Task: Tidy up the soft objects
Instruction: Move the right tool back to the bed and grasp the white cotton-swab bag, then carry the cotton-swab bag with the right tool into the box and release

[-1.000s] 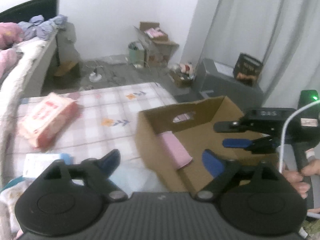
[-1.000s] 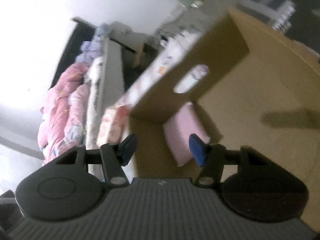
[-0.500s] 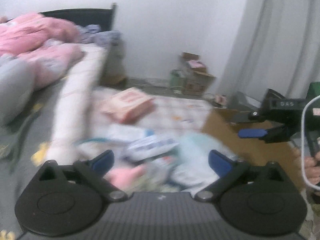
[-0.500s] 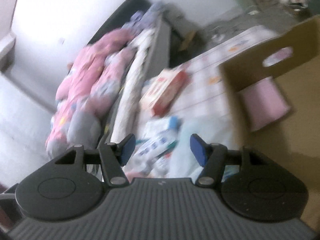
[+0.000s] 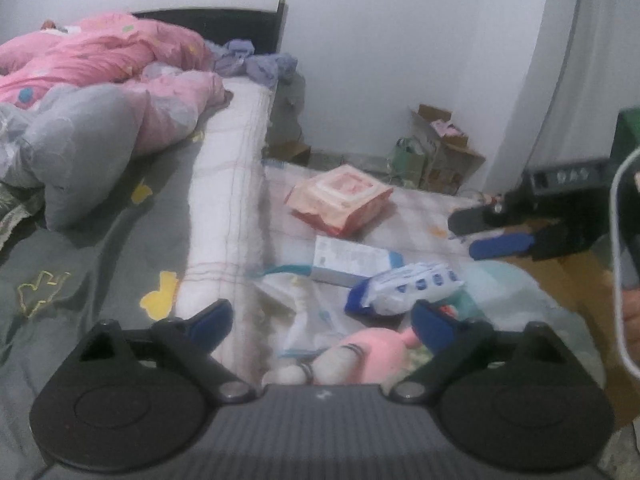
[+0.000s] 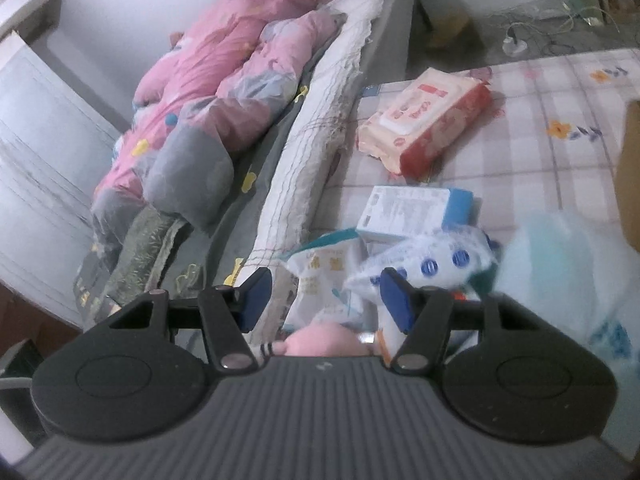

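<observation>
A pile of soft packs lies on the checked mat beside the bed. It holds a red wet-wipes pack (image 5: pixel 340 200) (image 6: pixel 424 120), a white and blue box (image 5: pixel 354 256) (image 6: pixel 416 210), a blue-dotted tissue pack (image 5: pixel 404 288) (image 6: pixel 424 260), a pale blue bag (image 6: pixel 560 260) and a pink plush toy (image 5: pixel 368 356) (image 6: pixel 320 338). My left gripper (image 5: pixel 322 320) is open and empty just above the plush toy. My right gripper (image 6: pixel 324 298) is open and empty over the same pile. It also shows in the left wrist view (image 5: pixel 492 230) at the right.
The cardboard box (image 5: pixel 560 280) (image 6: pixel 630 168) stands at the right of the mat. A bed with a pink quilt (image 5: pixel 100 80) (image 6: pixel 224 92) and a white mattress edge (image 5: pixel 232 200) lies to the left. Boxes and bags (image 5: pixel 436 152) stand by the far wall.
Both grippers have swung left, away from the cardboard box with the pink pack in it, and now face the pile of packs and the bed. Both stayed open.
</observation>
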